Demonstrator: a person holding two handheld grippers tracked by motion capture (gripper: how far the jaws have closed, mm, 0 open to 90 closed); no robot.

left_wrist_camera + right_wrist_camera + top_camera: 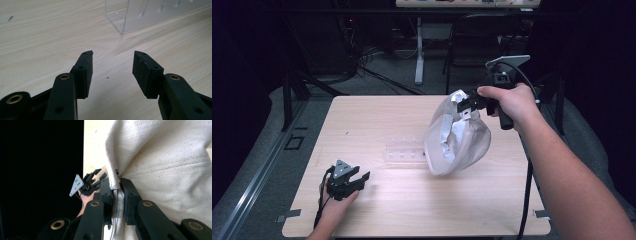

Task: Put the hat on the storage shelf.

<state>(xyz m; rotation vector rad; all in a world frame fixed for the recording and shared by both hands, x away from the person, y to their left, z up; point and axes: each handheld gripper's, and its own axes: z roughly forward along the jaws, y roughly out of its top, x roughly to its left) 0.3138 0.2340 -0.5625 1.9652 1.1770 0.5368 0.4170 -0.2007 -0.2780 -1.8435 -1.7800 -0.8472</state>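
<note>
High view: right tool [468, 104] clamped tight on the top hem of a pale cloth bag [457, 137], lifted clear above the right half of the table [377, 125], bag hanging down with its bottom low over the wood. Right gripper view: hem [116, 183] pinched between both pads, only a narrow strip of fabric in the bite, a small dark stud just beside it. Left gripper view: left tool [112, 68] spread wide with nothing between the pads, low over bare wood, pointing at a clear plastic box [150, 15] near the table's middle.

Likely trouble: thin grip on the hem, so a quick swing or a snag could pull the cloth out and drop the bag; hanging bottom could also brush and shove the clear box just beside it; whatever sits inside may spill if the mouth tips.

Pose: right forearm reaching in from the near right corner, wrist raised, tool roughly level and aimed left. Left hand [337, 200] resting near the near left corner, tool angled toward the middle.
</note>
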